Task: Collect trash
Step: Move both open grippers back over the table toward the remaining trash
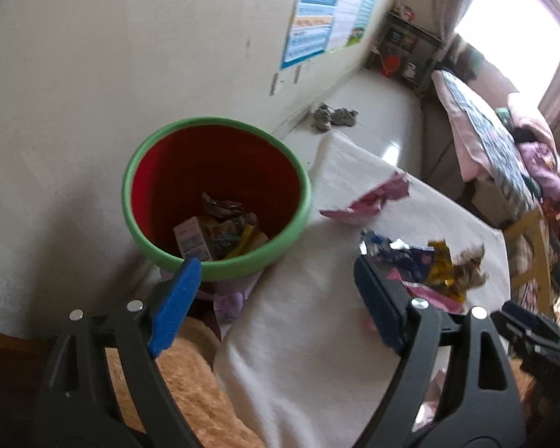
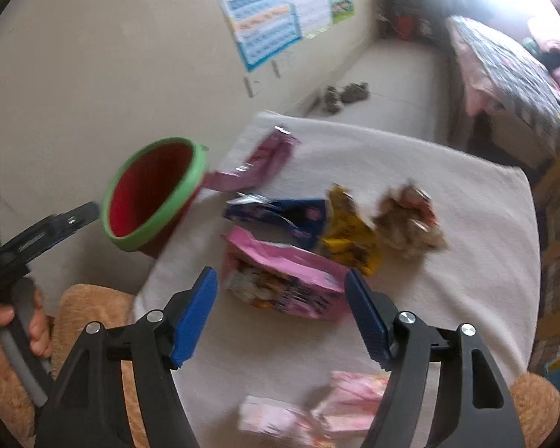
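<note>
Several crumpled wrappers already lie inside the green-rimmed red plastic bin (image 1: 220,171); about 6 foil wrappers (image 2: 280,280) remain on the white-clothed desk (image 2: 448,261). Left tool (image 1: 276,298) and right tool (image 2: 282,310) both gape wide, holding nothing.

A white cloth covers the surface (image 2: 448,224), colourful posters (image 2: 265,18) hang on the pale wall, shoes (image 2: 345,95) lie on the floor, and a patterned bed (image 2: 504,67) stands beside a dark shelf (image 1: 407,52).
</note>
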{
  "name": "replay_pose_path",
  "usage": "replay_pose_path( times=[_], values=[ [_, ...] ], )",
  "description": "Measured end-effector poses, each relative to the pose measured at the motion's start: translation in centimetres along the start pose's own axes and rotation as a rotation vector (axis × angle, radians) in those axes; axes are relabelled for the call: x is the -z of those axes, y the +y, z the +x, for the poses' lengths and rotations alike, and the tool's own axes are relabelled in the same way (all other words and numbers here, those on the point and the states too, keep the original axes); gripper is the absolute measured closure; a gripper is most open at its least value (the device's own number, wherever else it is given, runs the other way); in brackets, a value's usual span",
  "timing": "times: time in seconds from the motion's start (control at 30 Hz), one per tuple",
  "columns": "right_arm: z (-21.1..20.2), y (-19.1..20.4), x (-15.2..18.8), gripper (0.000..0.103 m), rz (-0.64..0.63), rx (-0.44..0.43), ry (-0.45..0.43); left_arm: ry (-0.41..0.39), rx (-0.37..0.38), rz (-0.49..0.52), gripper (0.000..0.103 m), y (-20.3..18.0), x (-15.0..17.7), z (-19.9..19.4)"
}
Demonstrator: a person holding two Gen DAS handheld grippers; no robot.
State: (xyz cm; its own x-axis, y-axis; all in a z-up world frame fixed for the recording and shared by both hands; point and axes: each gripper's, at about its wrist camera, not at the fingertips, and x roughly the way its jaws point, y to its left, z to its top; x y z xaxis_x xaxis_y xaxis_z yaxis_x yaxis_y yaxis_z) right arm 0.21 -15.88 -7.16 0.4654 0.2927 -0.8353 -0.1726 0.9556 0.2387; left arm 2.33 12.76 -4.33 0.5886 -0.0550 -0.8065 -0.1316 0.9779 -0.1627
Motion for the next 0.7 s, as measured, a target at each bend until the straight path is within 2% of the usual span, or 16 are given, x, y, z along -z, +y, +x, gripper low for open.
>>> replay_pose_path(
  times=[0.33, 0.7],
  values=[
    [-0.3, -4.3, 1.7, 0.035, 0.024, 0.109, 0.047, 0.02, 0.048, 0.049, 0.022, -2.5, 0.9, 0.4],
    [0.1, -6.3, 4.2, 0.034, 0.054, 0.144, 0.121, 0.055, 0.063, 0.061, 0.022, -3.0, 2.2, 1.0]
  ],
)
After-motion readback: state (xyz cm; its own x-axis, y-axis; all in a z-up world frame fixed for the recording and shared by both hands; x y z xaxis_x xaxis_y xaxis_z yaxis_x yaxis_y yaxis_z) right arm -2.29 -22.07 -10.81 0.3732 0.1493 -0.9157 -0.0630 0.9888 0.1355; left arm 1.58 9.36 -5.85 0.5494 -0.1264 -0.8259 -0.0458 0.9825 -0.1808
